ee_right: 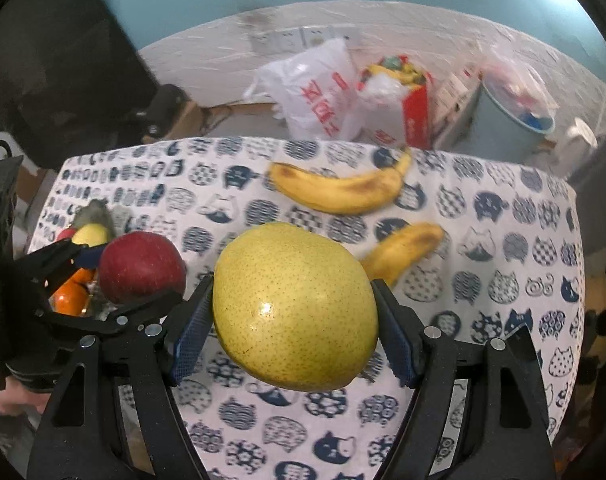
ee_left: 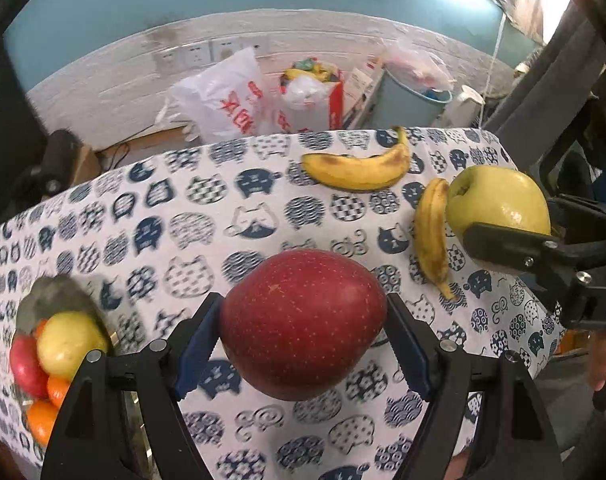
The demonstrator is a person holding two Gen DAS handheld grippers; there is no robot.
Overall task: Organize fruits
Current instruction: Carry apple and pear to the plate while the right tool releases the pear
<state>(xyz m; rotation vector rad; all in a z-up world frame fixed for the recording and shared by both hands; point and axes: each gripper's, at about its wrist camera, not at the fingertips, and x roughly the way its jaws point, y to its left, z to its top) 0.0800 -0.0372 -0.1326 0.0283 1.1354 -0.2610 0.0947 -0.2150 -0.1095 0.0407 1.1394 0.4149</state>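
Both hands are loaded: the left gripper [ee_left: 303, 332] is clamped on a round, speckled dark-red apple [ee_left: 303, 324], and the right gripper [ee_right: 293, 316] squeezes a large yellow-green pear [ee_right: 295, 306], each fruit pinched across its widest part and carried clear above the cat-print tablecloth [ee_left: 191, 216]. Two spotted yellow bananas [ee_left: 359, 170] lie near the far edge. The likely target is the fruit-filled bowl [ee_left: 51, 296] at the left, holding oranges and apples.

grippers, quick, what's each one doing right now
left gripper: closed on the red apple
right gripper: closed on the yellow-green pear
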